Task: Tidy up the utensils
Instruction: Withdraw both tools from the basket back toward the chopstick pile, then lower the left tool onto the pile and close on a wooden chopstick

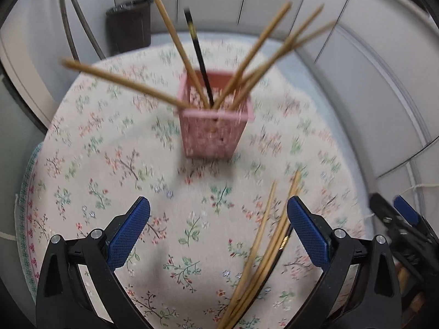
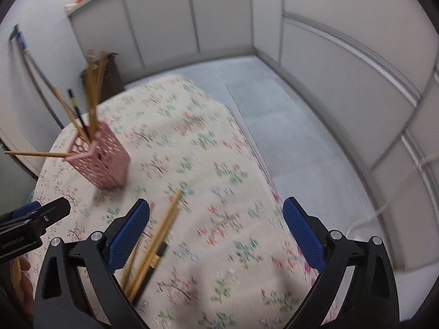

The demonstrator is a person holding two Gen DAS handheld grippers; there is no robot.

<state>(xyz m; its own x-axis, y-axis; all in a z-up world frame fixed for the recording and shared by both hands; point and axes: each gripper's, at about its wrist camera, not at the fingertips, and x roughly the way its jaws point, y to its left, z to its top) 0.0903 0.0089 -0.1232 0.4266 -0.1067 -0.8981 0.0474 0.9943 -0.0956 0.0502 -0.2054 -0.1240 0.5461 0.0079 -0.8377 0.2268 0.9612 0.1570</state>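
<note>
A pink perforated holder (image 1: 214,126) (image 2: 104,161) stands upright on the floral tablecloth (image 1: 109,164), with several wooden chopsticks (image 1: 247,63) and one black chopstick (image 1: 199,57) fanning out of it. A loose bundle of wooden chopsticks with one black one (image 1: 263,249) (image 2: 156,241) lies flat on the cloth nearer to me. My left gripper (image 1: 218,203) hangs open over the cloth, the bundle just inside its right finger, untouched. My right gripper (image 2: 216,204) is open too, the bundle lying beside its left finger. Nothing is held.
The round table ends close on the right, over grey floor (image 2: 288,109). A dark bin (image 1: 129,24) stands behind the table by white partition walls (image 2: 343,68). A white cable (image 2: 367,216) runs along the floor. The left gripper (image 2: 41,211) and a hand (image 2: 22,274) show at lower left.
</note>
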